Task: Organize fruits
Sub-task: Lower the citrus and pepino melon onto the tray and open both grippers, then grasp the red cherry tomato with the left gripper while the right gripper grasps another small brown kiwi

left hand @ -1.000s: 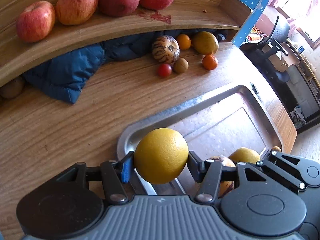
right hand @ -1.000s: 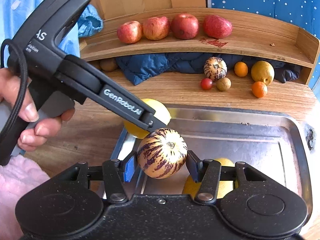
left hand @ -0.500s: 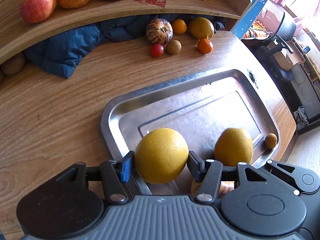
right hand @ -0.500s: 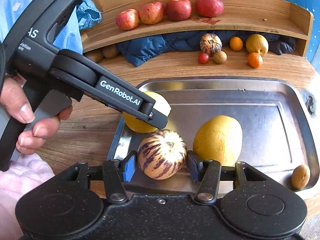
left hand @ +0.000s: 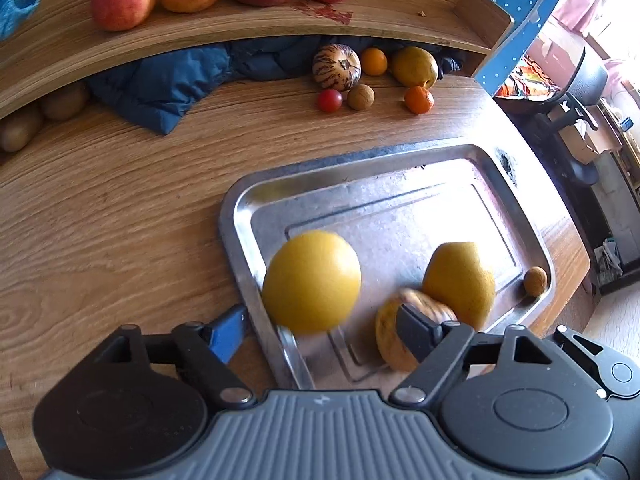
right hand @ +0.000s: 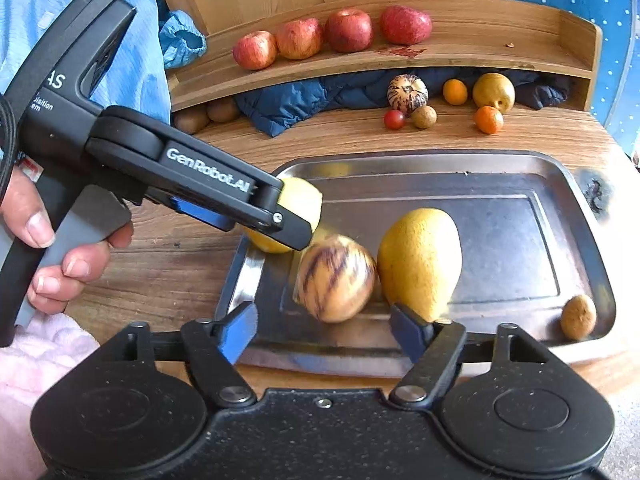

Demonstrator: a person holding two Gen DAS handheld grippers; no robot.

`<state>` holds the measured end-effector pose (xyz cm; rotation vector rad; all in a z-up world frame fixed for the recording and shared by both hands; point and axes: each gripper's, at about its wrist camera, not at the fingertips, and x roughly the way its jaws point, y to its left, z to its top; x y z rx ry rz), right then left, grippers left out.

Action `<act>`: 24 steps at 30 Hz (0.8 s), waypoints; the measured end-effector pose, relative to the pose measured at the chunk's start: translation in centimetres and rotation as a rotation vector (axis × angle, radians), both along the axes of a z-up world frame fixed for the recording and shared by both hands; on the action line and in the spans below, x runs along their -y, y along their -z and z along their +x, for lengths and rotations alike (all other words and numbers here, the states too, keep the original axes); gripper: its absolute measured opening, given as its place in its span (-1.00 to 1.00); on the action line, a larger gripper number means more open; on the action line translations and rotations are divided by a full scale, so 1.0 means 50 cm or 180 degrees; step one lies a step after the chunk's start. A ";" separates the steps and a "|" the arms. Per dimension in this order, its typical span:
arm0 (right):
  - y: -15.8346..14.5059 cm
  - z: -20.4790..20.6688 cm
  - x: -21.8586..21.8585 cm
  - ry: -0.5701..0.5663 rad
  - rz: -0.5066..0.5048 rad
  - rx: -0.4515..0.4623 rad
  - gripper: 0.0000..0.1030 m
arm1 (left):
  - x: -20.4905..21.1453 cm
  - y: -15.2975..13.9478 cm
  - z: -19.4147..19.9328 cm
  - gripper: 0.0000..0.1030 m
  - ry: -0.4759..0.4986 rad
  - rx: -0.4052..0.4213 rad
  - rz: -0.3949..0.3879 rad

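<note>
Fruits: orange (left hand: 311,282) and striped melon (right hand: 336,278) loose between the spread jaws of left claw (left hand: 320,332) and right claw (right hand: 324,330), liable to roll across smooth tray (right hand: 440,160) off its low near rim.

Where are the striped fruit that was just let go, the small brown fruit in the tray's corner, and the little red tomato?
striped fruit (right hand: 335,278): right wrist view, middle of its blurred striped side.
small brown fruit (right hand: 578,317): right wrist view, centre of its skin.
red tomato (left hand: 330,100): left wrist view, middle of its top.
</note>
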<state>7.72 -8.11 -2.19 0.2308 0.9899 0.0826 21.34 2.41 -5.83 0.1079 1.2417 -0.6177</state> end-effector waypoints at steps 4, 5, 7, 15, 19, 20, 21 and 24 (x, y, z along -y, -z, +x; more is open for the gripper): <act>-0.008 -0.025 -0.002 0.0044 -0.0035 0.0007 0.76 | -0.016 -0.006 -0.022 0.83 -0.0065 -0.0003 0.0046; -0.010 -0.030 -0.002 0.0057 -0.0045 0.0007 0.80 | -0.021 -0.007 -0.029 0.86 -0.0076 -0.0003 0.0062; -0.012 -0.045 -0.002 0.0113 -0.0078 0.0012 0.93 | -0.029 -0.009 -0.043 0.92 -0.0097 0.0003 0.0109; -0.005 -0.106 -0.003 0.0329 -0.0203 -0.0079 0.97 | -0.055 -0.010 -0.094 0.98 -0.0226 0.0004 0.0331; -0.009 -0.131 -0.002 0.0453 -0.0230 -0.0032 0.98 | -0.059 -0.010 -0.110 0.98 -0.0250 -0.0014 0.0435; -0.010 -0.136 0.000 0.0488 -0.0234 -0.0010 0.98 | -0.059 -0.012 -0.112 0.98 -0.0246 -0.0004 0.0448; -0.010 -0.140 0.001 0.0525 -0.0235 0.0006 0.98 | -0.058 -0.014 -0.114 0.98 -0.0242 0.0010 0.0464; -0.013 -0.147 0.010 0.0615 -0.0222 0.0032 0.98 | -0.051 -0.019 -0.113 0.98 -0.0218 0.0036 0.0520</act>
